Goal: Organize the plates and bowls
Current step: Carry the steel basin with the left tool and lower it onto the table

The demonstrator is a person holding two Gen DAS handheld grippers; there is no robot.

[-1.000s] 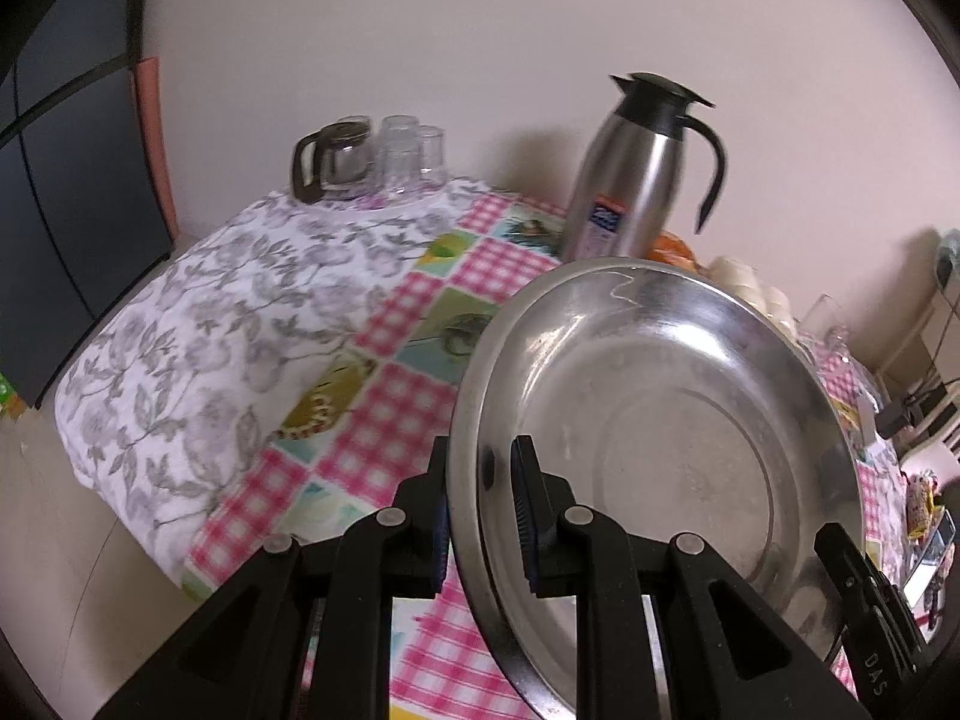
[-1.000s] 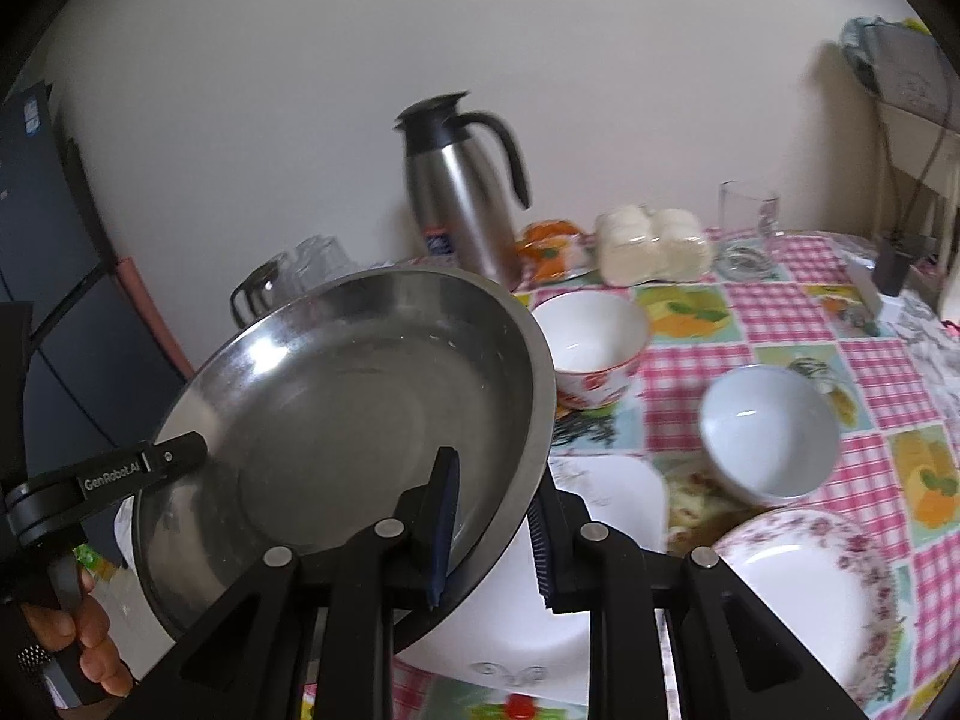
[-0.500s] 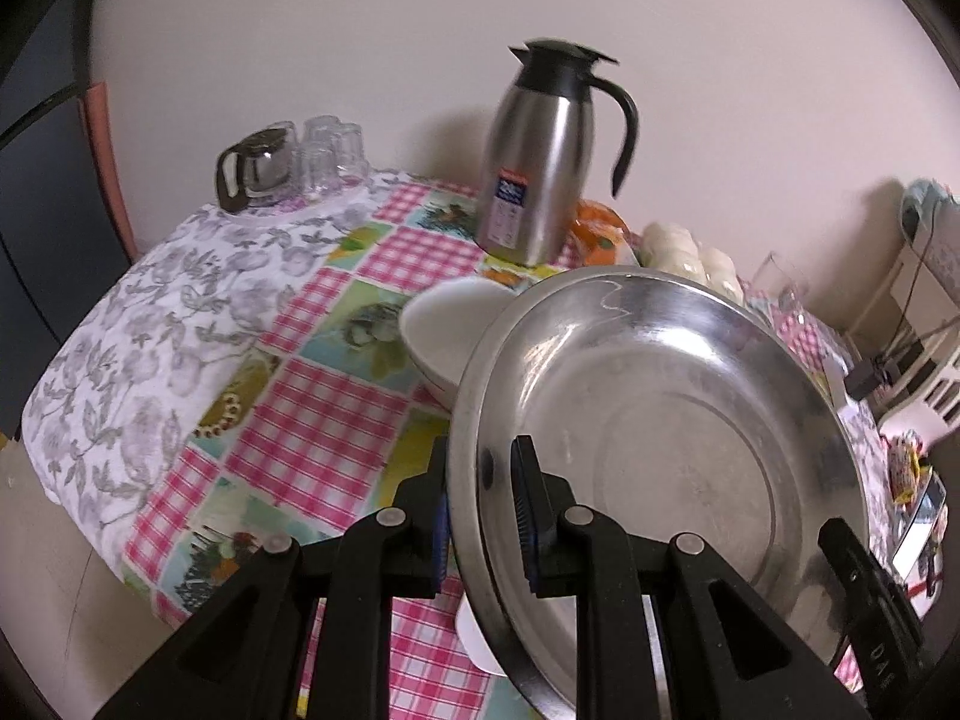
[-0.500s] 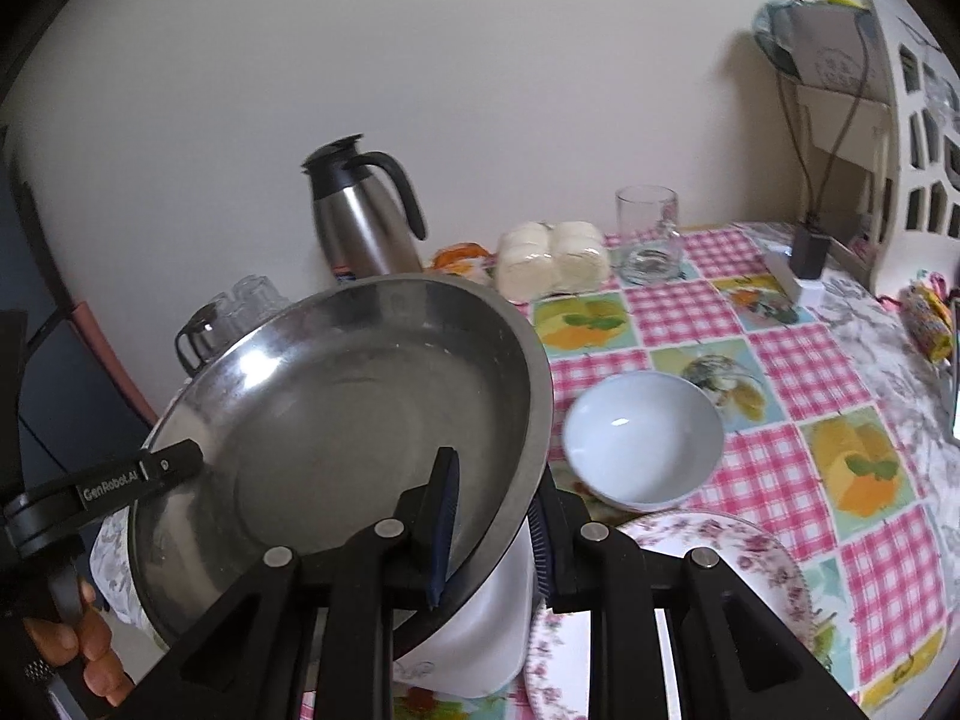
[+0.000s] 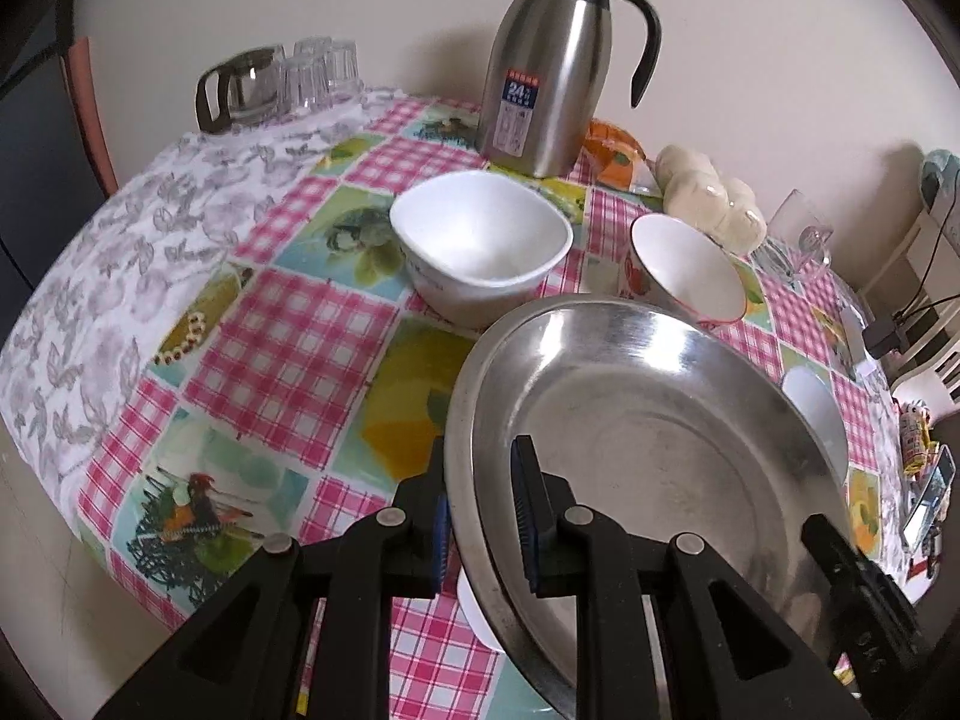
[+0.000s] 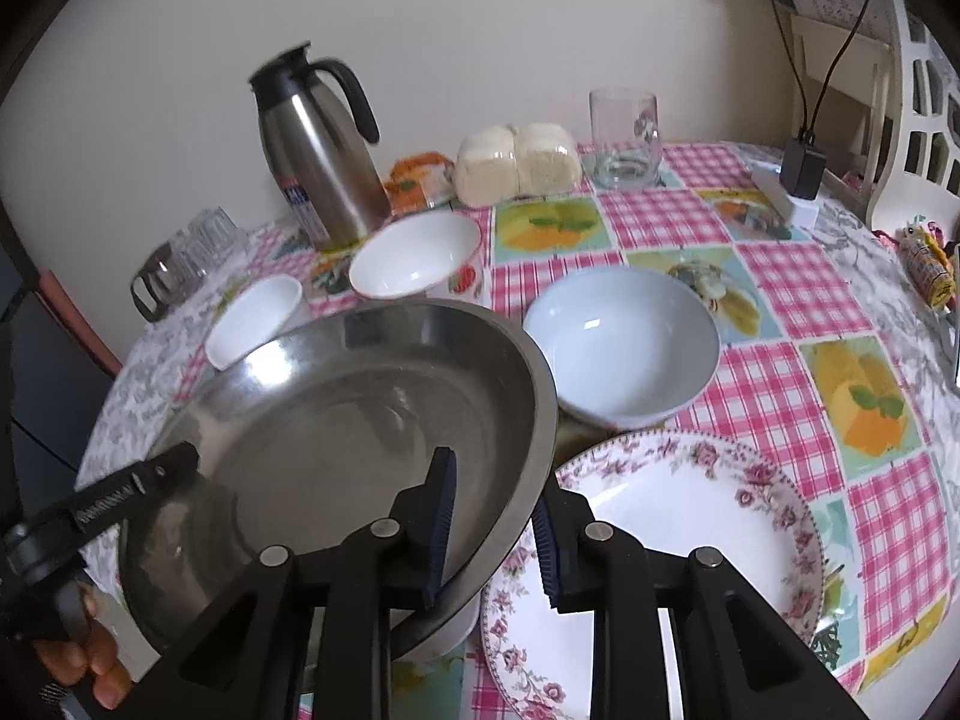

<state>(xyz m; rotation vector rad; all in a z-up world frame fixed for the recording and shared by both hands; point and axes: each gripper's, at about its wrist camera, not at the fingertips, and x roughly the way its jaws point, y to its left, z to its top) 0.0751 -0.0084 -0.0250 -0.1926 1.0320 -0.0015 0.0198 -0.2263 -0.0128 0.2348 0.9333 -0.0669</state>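
Far left on the table [image 5: 288, 354], a glass pot [image 5: 240, 90] and upturned glasses [image 5: 321, 72] sit on the grey floral cloth [image 5: 120, 252], and next along the steel thermos jug [image 5: 552, 60] stands upright by the wall. In front of it sits a squarish white bowl [image 5: 480, 246], just right of that a rounder white bowl with a red pattern [image 5: 684, 270], with wrapped buns [image 5: 708, 198] and a clear glass [image 5: 798, 234] behind. Now the action: the big steel dish [image 5: 648, 420] hangs tilted over the checked tablecloth, and 2 claws share it. The left claw [image 5: 480, 516] is clamped tight on the dish's near-left rim, one pad under, one pad inside. Under that rim a sliver of white crockery [image 5: 474, 606] peeks out; what it is I can't tell. Over to the right wrist view, the right claw [image 6: 495, 534] straddles the opposite rim of the steel dish [image 6: 336, 432], and its jaws are opening, the inner pad on the dish wall, the outer pad standing just clear of the rim. Right of the dish rests a pale blue-grey bowl [image 6: 624, 342], and nearer the camera a flowered plate [image 6: 690, 540] lies flat on the table, its edge tucked just beside the dish. At the far left edge, a hand [image 6: 84, 654] grips the left tool's handle.
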